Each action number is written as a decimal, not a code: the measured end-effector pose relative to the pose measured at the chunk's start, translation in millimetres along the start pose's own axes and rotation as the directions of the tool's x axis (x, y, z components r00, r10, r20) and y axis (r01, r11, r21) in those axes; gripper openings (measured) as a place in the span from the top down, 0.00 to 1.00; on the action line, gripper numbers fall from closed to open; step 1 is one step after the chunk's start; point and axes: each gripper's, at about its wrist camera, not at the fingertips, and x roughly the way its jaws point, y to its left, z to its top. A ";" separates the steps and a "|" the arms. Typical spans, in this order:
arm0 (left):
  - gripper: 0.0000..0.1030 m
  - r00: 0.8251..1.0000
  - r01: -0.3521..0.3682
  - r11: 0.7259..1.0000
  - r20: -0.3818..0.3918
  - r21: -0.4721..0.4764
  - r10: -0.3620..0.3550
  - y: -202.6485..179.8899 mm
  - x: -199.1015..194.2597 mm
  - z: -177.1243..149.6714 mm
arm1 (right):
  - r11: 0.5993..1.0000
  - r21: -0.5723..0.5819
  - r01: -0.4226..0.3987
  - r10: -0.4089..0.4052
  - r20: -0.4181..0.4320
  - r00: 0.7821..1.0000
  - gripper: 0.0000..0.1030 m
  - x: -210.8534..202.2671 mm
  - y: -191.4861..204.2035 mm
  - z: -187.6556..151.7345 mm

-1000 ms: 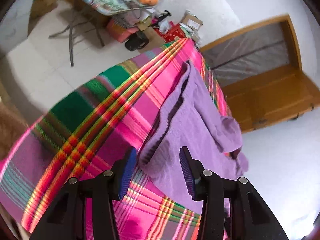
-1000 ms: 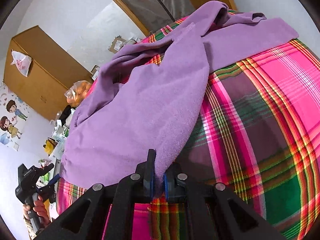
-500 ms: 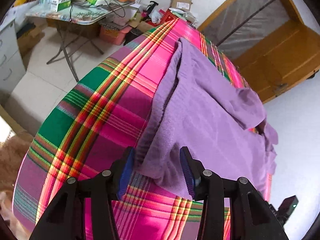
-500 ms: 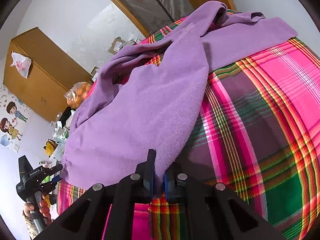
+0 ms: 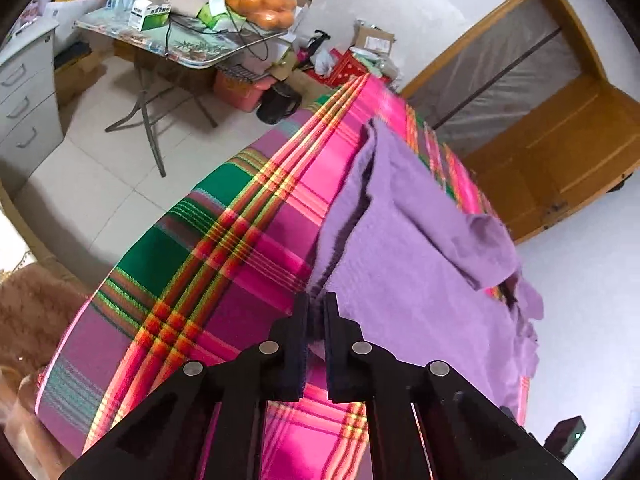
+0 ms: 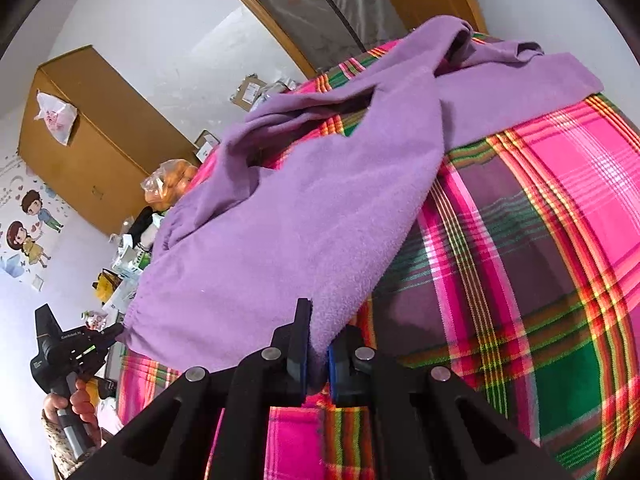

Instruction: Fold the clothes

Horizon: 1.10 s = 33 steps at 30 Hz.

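Both grippers, L (image 5: 316, 312) & R (image 6: 318, 332), seemingly pinching purple garment (image 6: 280, 240) edges, plaid cloth (image 6: 540, 240) beneath.

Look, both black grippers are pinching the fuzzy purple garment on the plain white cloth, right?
Nearly. Both the left gripper and right gripper pinch the fuzzy purple garment, but the cloth is a pink, green and red plaid tablecloth, as both wrist views show.

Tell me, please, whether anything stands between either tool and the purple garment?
Nothing visible does. The left tool is shut on the purple garment at its near edge, and the right tool is shut on another edge; only the plaid cloth lies beneath.
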 end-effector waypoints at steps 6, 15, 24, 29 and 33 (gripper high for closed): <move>0.94 1.000 0.019 1.000 -0.019 -0.011 -0.020 -1.6 -9.7 -16.1 | 1.000 -0.010 -0.009 0.009 -0.002 1.000 0.93 -21.6 -2.2 -3.7; 0.93 0.996 0.007 0.999 -0.091 -0.046 -0.012 14.1 -0.4 -19.9 | 0.999 0.020 0.044 -0.043 -0.056 0.998 0.93 -18.3 -24.5 -9.2; 0.91 0.996 0.022 0.999 -0.087 -0.038 -0.025 16.0 -7.6 7.2 | 0.989 -0.037 0.146 -0.141 0.100 0.985 0.92 -57.2 -24.8 14.0; 0.76 0.994 0.072 0.997 -0.089 0.028 -0.070 -12.2 10.0 38.1 | 0.997 -0.029 0.070 -0.067 0.082 0.994 0.92 -32.7 -10.1 27.8; 0.74 0.988 0.104 0.993 -0.119 0.051 -0.097 -27.4 31.6 56.9 | 0.998 -0.069 0.009 -0.007 0.024 1.000 0.92 -0.4 10.7 31.4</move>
